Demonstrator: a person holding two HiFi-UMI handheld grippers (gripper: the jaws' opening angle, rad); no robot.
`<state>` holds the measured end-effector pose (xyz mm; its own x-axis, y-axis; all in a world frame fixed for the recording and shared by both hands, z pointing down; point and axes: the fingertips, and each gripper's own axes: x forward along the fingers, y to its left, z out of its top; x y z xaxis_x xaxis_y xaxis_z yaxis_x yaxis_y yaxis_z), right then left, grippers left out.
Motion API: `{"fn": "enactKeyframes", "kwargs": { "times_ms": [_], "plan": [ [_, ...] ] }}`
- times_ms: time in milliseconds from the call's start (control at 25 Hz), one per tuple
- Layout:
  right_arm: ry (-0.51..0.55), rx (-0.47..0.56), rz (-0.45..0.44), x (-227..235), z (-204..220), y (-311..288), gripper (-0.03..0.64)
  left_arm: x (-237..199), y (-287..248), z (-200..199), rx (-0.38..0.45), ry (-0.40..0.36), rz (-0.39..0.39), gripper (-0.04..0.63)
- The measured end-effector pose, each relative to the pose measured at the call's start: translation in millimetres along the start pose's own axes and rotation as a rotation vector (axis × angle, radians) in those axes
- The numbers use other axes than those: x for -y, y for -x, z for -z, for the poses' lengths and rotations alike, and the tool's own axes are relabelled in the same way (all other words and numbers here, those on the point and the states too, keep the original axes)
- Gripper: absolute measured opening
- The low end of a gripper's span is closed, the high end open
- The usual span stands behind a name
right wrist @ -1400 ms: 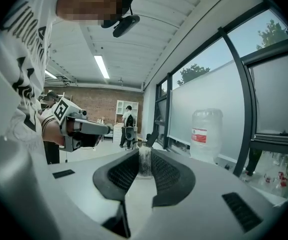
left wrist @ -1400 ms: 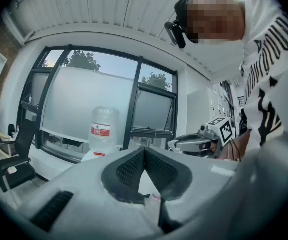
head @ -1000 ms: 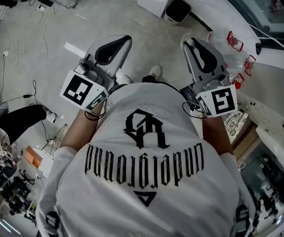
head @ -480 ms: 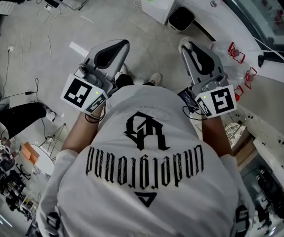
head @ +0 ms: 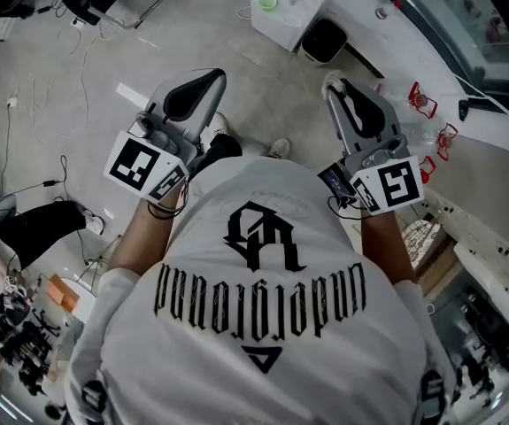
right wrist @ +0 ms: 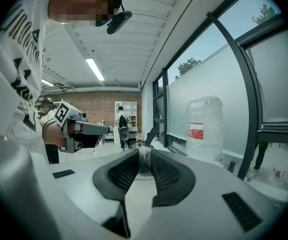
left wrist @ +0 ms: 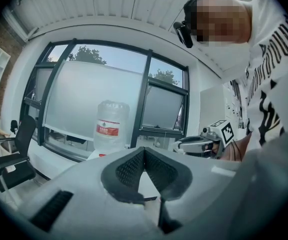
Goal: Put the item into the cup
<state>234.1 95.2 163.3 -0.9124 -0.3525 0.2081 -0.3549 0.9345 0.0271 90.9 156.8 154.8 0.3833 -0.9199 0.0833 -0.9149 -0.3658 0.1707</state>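
Pale against the grey floor [head: 104, 51], the item [head: 329, 77] sits in the head view at the very tip of your right gripper [head: 335, 88], too small there to make out its shape. You hold both forearms out ahead of your white T-shirt [head: 263, 308], with the left gripper [head: 210, 80] and the right one side by side, well apart, pointing forward over the floor with their marker cubes nearest your body. A small green vessel [head: 267, 1] stands on a white cabinet [head: 294, 11] further ahead, well apart from both tools; you cannot tell from here whether it is the cup. In the left gripper view the two black ribbed pads [left wrist: 126, 168] meet at their tips with nothing between them, and the tool points about level toward a big water bottle [left wrist: 111, 126] by the window; your right gripper shows off to the side, level with it. In the right gripper view the jaws stand only a sliver apart, pressed onto the item, a thin, whitish, half-clear piece pinched upright right at the tips. Beyond it the same bottle stands on the window side, and your left gripper hangs alongside, empty.
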Motion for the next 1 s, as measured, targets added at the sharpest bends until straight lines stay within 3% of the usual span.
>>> {"fn": "enactKeyframes", "kwargs": {
  "times_ms": [600, 1000],
  "plan": [
    [0.03, -0.022, 0.123, -45, -26, -127, 0.077, -126, 31, -9, -0.033, -0.011, 0.173, 0.014],
    [0.031, -0.065, 0.175, -46, -21, -144, 0.078, -149, 26, 0, -0.066, 0.02, 0.227, 0.014]
  ]
}}
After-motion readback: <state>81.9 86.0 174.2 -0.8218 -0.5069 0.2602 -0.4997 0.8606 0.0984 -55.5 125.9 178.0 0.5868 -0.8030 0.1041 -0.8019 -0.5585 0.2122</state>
